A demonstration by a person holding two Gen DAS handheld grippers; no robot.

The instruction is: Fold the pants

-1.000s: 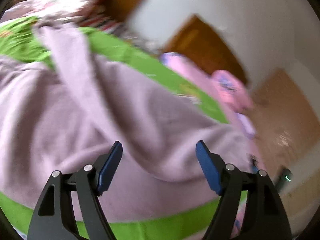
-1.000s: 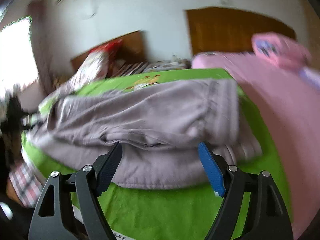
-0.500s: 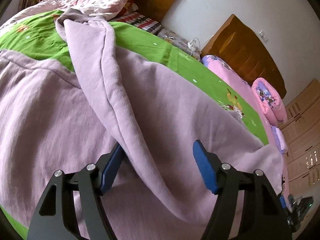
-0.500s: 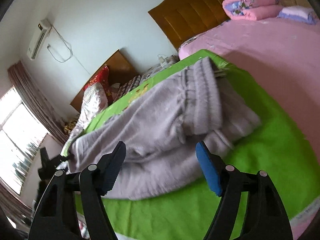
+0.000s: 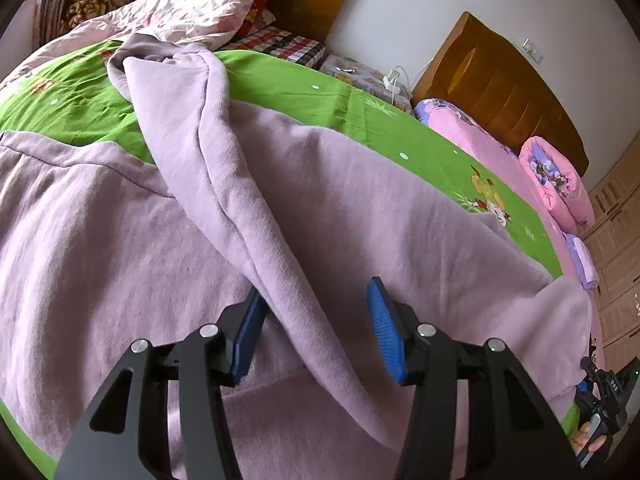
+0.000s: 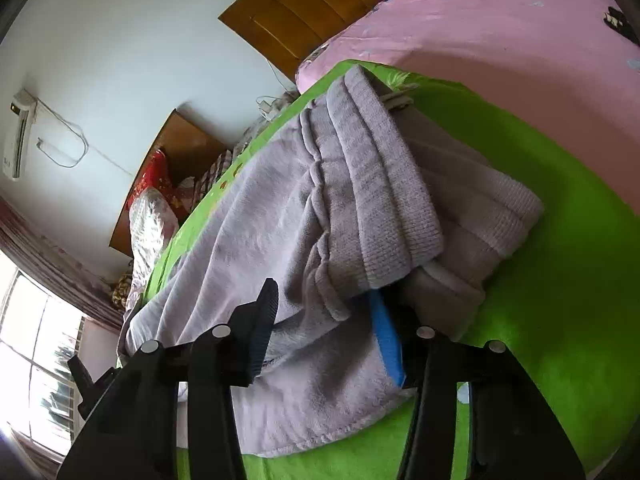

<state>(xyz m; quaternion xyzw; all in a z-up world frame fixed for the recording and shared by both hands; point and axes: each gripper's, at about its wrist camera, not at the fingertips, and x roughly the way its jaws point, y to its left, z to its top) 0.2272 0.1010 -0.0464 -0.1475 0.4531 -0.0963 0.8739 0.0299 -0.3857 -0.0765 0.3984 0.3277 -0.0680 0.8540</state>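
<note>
- Where the green sheet (image 5: pixel 304 92) covers the bed, we see the pants (image 5: pixel 120 248) spread across it, soft lilac fleece with a fine nap.
- One leg lies as a long raised fold with a stitched seam, running diagonally over the rest of the cloth.
- At the waist the pants (image 6: pixel 280 220) end in a ribbed knit waistband (image 6: pixel 384 184), bunched in thick ridges.
- Our left gripper (image 5: pixel 316 328) has black arms and ridged blue pads; its jaws are closing, half open, with the raised fold between them.
- Our right gripper (image 6: pixel 324 324) is closing too, about half open, with bunched fleece below the waistband between its jaws.
- We can read no label or writing on the pants.
- Cartoon animals are printed on the sheet.
</note>
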